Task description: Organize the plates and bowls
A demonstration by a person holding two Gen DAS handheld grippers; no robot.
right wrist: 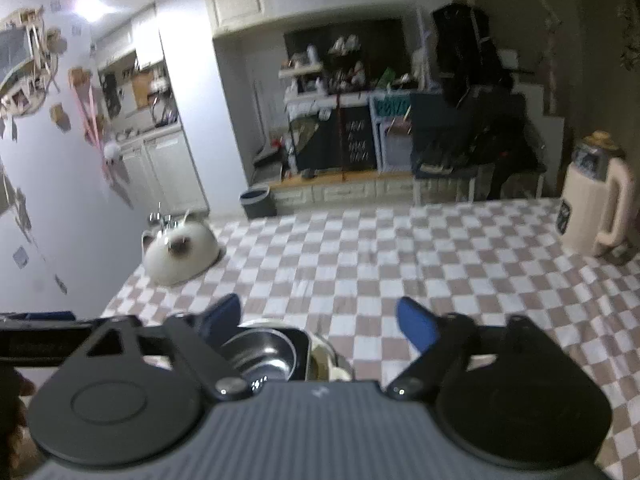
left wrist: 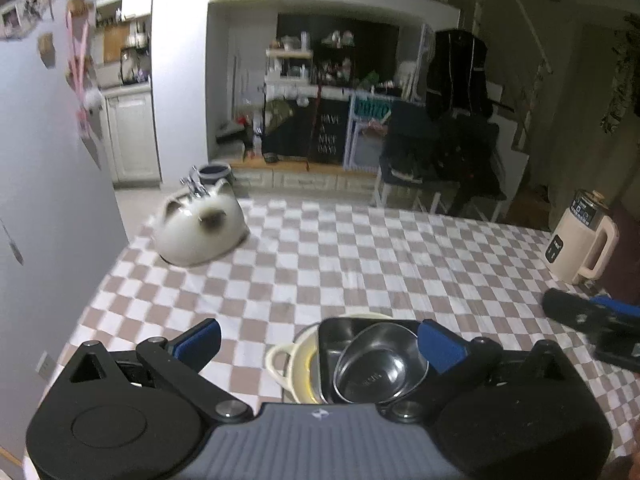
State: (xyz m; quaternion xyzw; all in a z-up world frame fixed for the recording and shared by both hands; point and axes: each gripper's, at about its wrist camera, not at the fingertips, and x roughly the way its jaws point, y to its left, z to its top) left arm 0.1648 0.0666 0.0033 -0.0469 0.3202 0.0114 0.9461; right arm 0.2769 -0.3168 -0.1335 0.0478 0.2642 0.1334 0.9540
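A stack of dishes sits on the checked tablecloth (left wrist: 360, 260) just below both grippers. A cream dish with a side handle (left wrist: 280, 364) is at the bottom, a black square plate (left wrist: 330, 340) lies in it, and a steel bowl (left wrist: 380, 368) lies on top. My left gripper (left wrist: 320, 340) hangs over the stack, open wide, with its blue pads (left wrist: 440, 344) touching nothing. In the right wrist view the steel bowl (right wrist: 260, 352), black plate (right wrist: 300, 342) and cream dish (right wrist: 330, 362) show under the left finger. My right gripper (right wrist: 320, 320) is open and holds nothing.
A white cat-shaped ceramic pot (left wrist: 200, 232) stands at the table's far left corner, near a pale wall. A cream electric kettle (left wrist: 580, 240) stands at the far right edge. Beyond the table are a chair draped with dark clothes (left wrist: 440, 152) and cluttered shelves.
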